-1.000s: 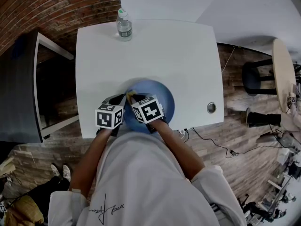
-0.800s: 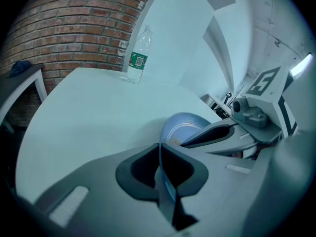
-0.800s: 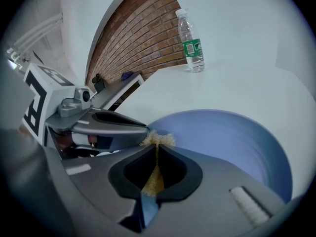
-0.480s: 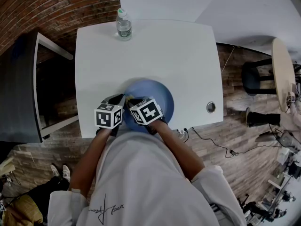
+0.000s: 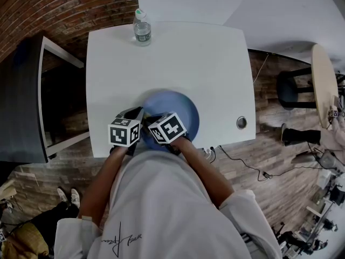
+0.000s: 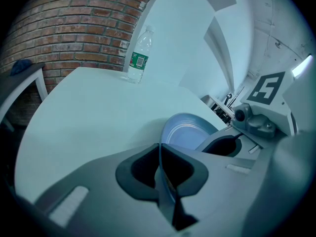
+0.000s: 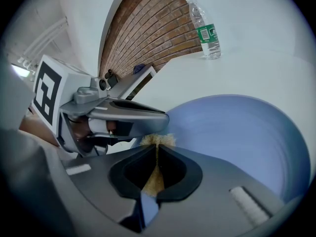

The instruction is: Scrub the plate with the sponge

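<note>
Left gripper: jaws were nearly together, pinching the thin rim of the plate.
Right gripper: jaws were clamped on the sponge, which was squashed thin between them.
Plate: blue, lay on the white table, near its front edge.
Sponge: yellowish, its tip stuck out over the plate's left part, just beside the left gripper.
Bottle: stood upright at the table's far edge, well apart.

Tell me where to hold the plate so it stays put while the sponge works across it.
Pinch the plate by its thin raised rim at the near-left edge, coming from the person's side, angled down. It lies on the table, so only the rim gives a bite. The left gripper is shut there already, beside the sponge.
</note>
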